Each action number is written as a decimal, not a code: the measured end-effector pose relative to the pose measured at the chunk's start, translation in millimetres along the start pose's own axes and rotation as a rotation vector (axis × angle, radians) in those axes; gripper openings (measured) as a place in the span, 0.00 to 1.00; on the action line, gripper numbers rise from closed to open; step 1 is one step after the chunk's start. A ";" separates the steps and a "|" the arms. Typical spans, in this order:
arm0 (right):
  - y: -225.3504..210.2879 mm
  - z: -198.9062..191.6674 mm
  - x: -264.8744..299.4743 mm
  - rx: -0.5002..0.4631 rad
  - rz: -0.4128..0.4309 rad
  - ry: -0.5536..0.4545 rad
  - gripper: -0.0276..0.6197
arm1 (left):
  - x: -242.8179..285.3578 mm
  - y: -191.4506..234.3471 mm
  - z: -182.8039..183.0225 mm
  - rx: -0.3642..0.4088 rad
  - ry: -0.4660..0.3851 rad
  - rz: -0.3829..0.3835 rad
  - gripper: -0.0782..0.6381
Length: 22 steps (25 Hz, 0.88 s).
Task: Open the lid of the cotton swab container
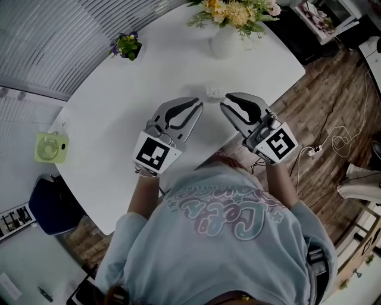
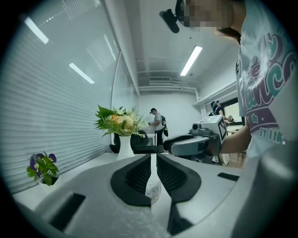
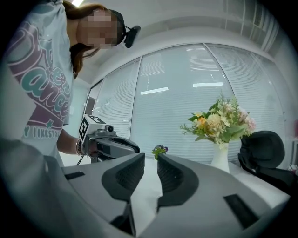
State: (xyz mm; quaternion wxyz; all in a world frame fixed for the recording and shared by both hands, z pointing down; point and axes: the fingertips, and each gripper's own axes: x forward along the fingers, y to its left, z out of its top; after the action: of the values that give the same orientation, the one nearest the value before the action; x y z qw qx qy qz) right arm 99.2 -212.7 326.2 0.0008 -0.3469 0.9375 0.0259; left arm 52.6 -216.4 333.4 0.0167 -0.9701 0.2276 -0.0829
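just ahead of my claw tips, small white cotton swab container; left claw closed, right claw ajar, both empty.

A white table lies under the left gripper and the right gripper. Beyond the right gripper stands a white vase of flowers. Beyond the left one is a small potted plant, and far to its left a green device. Cables lie on the floor on the right.
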 end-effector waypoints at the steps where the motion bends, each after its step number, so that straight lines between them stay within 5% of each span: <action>1: 1.9 -0.6 0.7 -0.005 0.003 0.004 0.18 | -0.7 -1.3 -1.0 -0.001 0.001 -0.002 0.16; 22: 16.2 -2.7 1.3 -0.061 -0.010 0.015 0.05 | 1.2 -15.5 -11.8 -0.021 0.011 -0.047 0.13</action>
State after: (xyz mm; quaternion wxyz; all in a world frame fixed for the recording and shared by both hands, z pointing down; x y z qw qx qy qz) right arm 87.8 -201.4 329.7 -0.0169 -0.3517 0.9345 0.0519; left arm 58.5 -203.0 346.3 0.0034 -0.9748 0.2058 -0.0861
